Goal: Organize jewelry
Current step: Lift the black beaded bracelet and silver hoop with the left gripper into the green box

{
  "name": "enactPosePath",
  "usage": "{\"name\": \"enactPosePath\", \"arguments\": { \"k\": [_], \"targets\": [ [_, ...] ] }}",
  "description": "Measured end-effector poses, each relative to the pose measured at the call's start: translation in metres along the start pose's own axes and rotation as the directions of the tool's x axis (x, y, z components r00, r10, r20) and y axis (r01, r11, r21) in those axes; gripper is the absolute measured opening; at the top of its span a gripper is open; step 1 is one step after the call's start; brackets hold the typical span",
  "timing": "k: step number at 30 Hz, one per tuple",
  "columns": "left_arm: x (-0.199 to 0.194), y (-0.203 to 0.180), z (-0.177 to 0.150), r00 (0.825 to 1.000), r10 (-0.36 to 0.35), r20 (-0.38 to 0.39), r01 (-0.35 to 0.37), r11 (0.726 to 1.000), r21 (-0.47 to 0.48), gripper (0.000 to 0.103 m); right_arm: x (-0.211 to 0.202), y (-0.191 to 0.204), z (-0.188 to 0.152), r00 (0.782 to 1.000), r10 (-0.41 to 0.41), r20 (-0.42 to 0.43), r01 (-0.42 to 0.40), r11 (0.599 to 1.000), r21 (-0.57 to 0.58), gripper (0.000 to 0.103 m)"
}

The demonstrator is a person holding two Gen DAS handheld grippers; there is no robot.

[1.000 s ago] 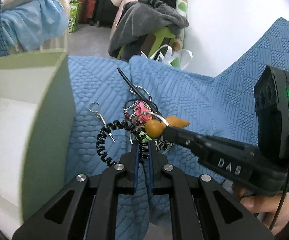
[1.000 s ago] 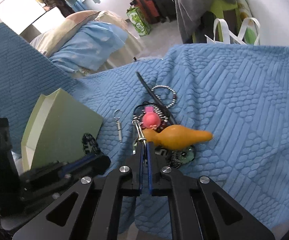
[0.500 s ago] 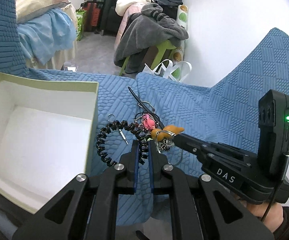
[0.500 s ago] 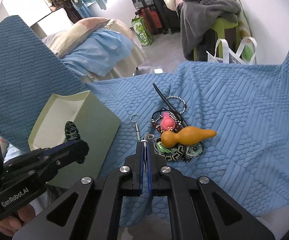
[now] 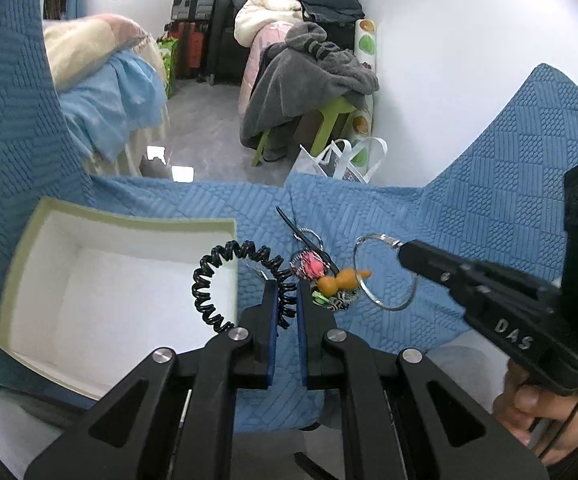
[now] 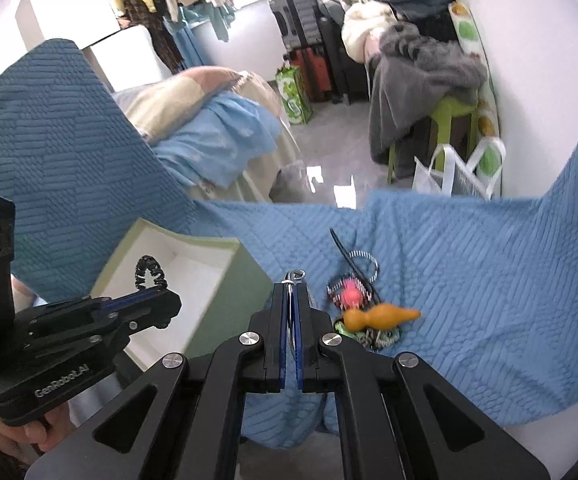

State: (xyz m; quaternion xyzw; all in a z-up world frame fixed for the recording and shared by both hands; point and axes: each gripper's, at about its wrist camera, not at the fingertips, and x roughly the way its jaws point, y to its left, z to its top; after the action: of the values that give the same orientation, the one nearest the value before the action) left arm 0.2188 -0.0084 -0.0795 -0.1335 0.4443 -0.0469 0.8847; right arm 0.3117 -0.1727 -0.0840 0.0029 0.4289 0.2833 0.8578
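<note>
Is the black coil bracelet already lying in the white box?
No: the left gripper holds the black coil bracelet pinched in the air above the white box, which has nothing in it in the left wrist view.

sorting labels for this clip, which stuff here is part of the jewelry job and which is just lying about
Job:
- black coil bracelet in left tool
- silver bangle in right tool
- white box
- jewelry pile with orange gourd charm

Lying about:
- grey blanket
- green stool
- suitcases
- white tote bag
</note>
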Motion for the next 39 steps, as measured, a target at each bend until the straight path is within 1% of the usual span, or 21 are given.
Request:
{"name": "enactPosePath", "arguments": {
  "k": [8, 12, 16, 21, 29, 34, 39],
  "targets": [
    [-0.041, 0.018, 0.021, 0.999, 0.032, 0.029, -0.032, 0.999, 0.004, 0.008, -0.033, 0.037, 0.036, 0.997, -0.006, 0.074, 0.010, 0.999, -0.045, 0.001],
    [-0.063, 0.031, 0.034, 0.998, 0.038, 0.057, -0.037, 0.999, -0.017, 0.008, -0.047, 0.056, 0.053, 0.993, 0.000, 0.115, 0.007, 0.998, -0.062, 0.001],
    [-0.083, 0.045, 0.048, 0.995, 0.053, 0.082, -0.051, 0.998, -0.026, 0.008, -0.056, 0.072, 0.067, 0.989, 0.004, 0.146, 0.005, 0.998, -0.062, 0.001],
    [-0.097, 0.064, 0.053, 0.993, 0.065, 0.097, -0.063, 0.998, -0.028, 0.008, -0.056, 0.095, 0.074, 0.987, -0.004, 0.160, 0.014, 0.998, -0.062, 0.001],
    [-0.097, 0.096, 0.050, 0.992, 0.098, 0.085, -0.096, 0.995, -0.024, 0.009, -0.033, 0.113, 0.065, 0.989, -0.051, 0.139, 0.052, 0.999, -0.002, 0.001],
    [-0.083, 0.118, 0.040, 0.992, 0.114, 0.052, -0.113, 0.993, -0.026, 0.009, -0.012, 0.120, 0.052, 0.991, -0.078, 0.108, 0.075, 0.997, 0.027, 0.001],
    [-0.059, 0.138, 0.029, 0.995, 0.101, -0.001, -0.101, 0.994, -0.031, 0.009, 0.012, 0.125, 0.034, 0.992, -0.113, 0.064, 0.110, 0.993, 0.045, 0.001]
  ]
}}
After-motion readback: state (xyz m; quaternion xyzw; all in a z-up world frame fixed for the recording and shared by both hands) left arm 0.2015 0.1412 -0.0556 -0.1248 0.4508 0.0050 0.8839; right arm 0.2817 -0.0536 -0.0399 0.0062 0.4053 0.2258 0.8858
